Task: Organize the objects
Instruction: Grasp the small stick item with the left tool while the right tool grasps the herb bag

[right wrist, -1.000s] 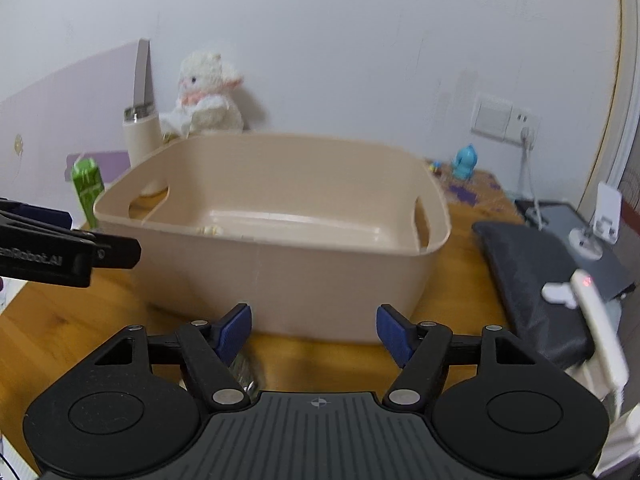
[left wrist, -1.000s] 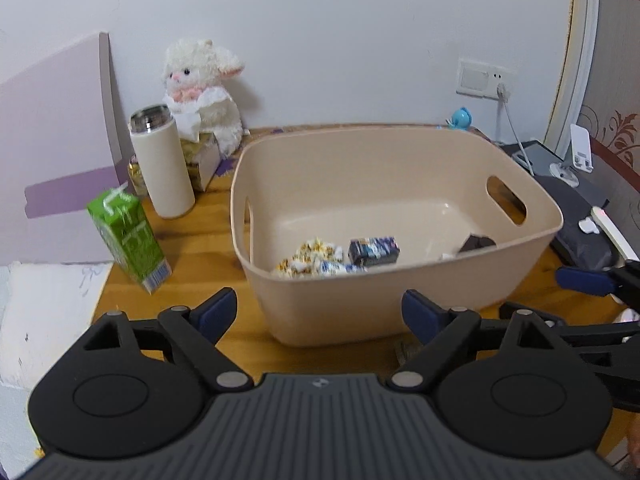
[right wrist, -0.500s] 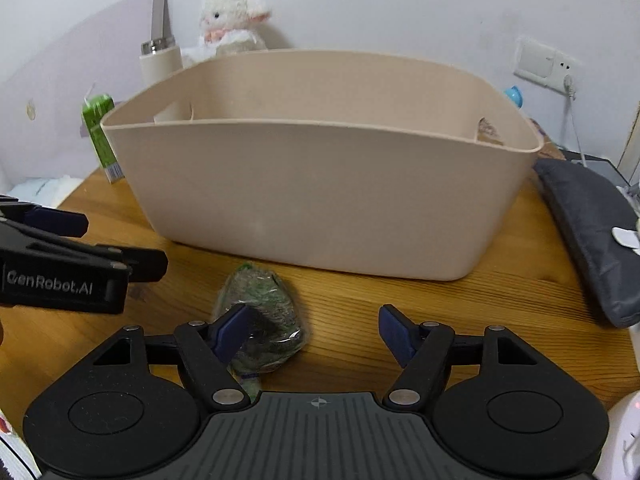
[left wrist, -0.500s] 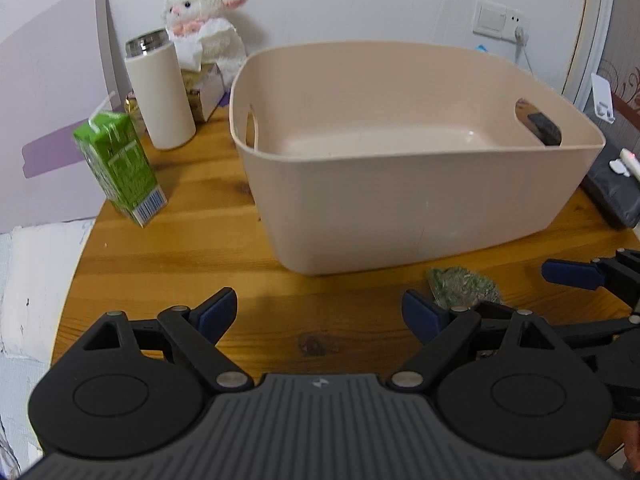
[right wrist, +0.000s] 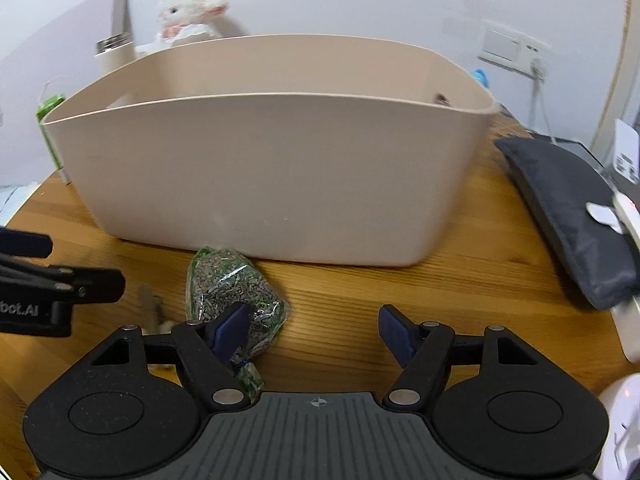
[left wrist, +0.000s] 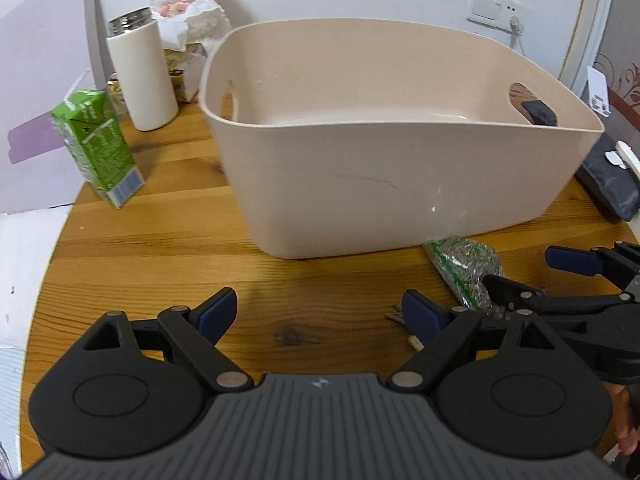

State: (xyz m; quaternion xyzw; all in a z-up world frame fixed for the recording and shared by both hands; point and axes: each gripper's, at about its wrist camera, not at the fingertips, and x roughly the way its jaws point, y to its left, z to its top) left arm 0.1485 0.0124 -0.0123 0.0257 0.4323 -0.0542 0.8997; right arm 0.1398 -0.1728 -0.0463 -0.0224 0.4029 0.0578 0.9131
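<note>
A beige plastic bin [left wrist: 400, 184] [right wrist: 272, 184] stands on the wooden table [left wrist: 160, 264]. In front of it lies a clear bag of greenish pellets [left wrist: 464, 268] [right wrist: 232, 288]. My right gripper [right wrist: 316, 332] hovers low over the table with its jaws open; its left finger overlaps the bag's near end, and the bag lies mostly left of the gap. My left gripper [left wrist: 320, 316] is open over bare wood, left of the bag. The right gripper's fingers [left wrist: 576, 264] show at the right edge of the left wrist view. A small scrap [left wrist: 414, 340] lies by my left gripper's right finger.
A green carton [left wrist: 98, 148], a white flask [left wrist: 142, 76] and a plush lamb [left wrist: 188, 4] stand at the back left. A dark grey pouch [right wrist: 572, 216] lies right of the bin. A wall socket with a cable [left wrist: 496, 10] is behind.
Both grippers have sunk toward the table in front of the bin. The bin's contents have dropped out of sight behind its wall, and the pellet bag has come into view.
</note>
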